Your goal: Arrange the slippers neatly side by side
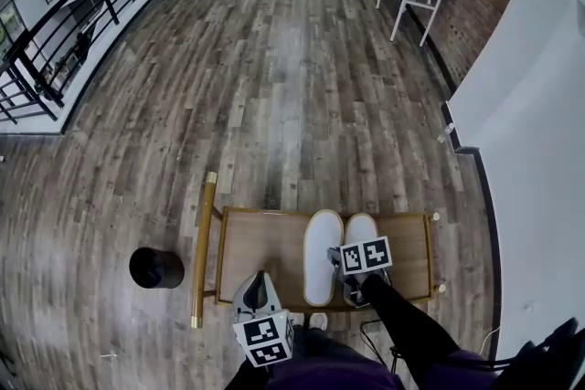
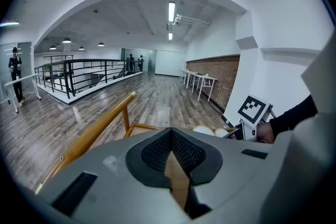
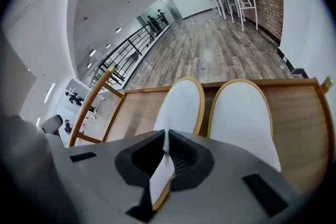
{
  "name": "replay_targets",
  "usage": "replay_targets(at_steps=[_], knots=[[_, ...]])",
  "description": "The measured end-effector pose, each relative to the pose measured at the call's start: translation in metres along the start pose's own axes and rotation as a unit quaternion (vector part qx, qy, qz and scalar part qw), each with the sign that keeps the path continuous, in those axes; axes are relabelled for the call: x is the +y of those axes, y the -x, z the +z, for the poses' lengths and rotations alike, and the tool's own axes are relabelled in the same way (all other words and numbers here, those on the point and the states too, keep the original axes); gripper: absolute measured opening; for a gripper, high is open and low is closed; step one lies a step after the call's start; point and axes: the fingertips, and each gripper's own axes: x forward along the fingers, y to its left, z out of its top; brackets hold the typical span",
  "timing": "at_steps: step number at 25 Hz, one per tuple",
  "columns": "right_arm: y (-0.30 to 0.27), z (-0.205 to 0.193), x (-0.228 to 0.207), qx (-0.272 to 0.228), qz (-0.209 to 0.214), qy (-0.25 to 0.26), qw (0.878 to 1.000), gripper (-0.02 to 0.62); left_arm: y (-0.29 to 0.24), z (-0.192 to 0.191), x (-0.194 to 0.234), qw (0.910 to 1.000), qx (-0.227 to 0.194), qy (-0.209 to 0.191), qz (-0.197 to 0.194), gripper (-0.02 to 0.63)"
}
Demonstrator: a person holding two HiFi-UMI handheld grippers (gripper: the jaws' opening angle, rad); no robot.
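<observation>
On the wooden table (image 1: pixel 265 251) lie two white slippers with yellow edges. Their toes point away from the person. They sit side by side with only a thin gap between them, so the pair looks almost tidy.

One is the held slipper (image 3: pixel 181 105), nearer the middle of the table. The other slipper (image 3: pixel 242 118) lies just beside it, toward the table's right end.

The right gripper (image 3: pixel 164 150) has its jaws pinched on the thin heel edge of the held slipper. I think it grips there because that edge is thin and easy to pinch. Holding the heel also lets it swing the slipper straight next to its twin. The gripper hides both heels, so I cannot tell if they line up.

The left gripper (image 2: pixel 170 145) sits over the near left part of the table. Its jaws are together and hold nothing. I think it is parked there to be out of the way, since one gripper is enough for a light slipper.

A yellow rail (image 1: pixel 205 251) runs along the table's left side. A round black thing (image 1: pixel 155 268) stands on the plank floor, well apart from the slippers.
</observation>
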Motion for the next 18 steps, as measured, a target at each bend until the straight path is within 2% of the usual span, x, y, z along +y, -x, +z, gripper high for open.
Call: replay_targets(at_steps=[6, 10, 13, 18], knots=[[-0.008, -0.008, -0.003, 0.018, -0.005, 0.028, 0.999, 0.012, -0.002, -0.003, -0.005, 1.0, 0.005, -0.003, -0.005, 0.0], [-0.009, -0.008, -0.005, 0.016, -0.006, 0.021, 1.0, 0.012, -0.019, 0.005, -0.034, 0.9993, 0.004, -0.002, -0.036, 0.0], [-0.009, -0.007, -0.005, 0.017, -0.006, 0.018, 1.0, 0.012, -0.03, 0.02, -0.06, 0.9979, -0.005, -0.016, -0.063, 0.0], [-0.013, -0.011, -0.009, 0.02, -0.018, 0.005, 1.0, 0.012, -0.036, 0.027, -0.072, 0.9972, -0.008, -0.022, -0.071, 0.0]])
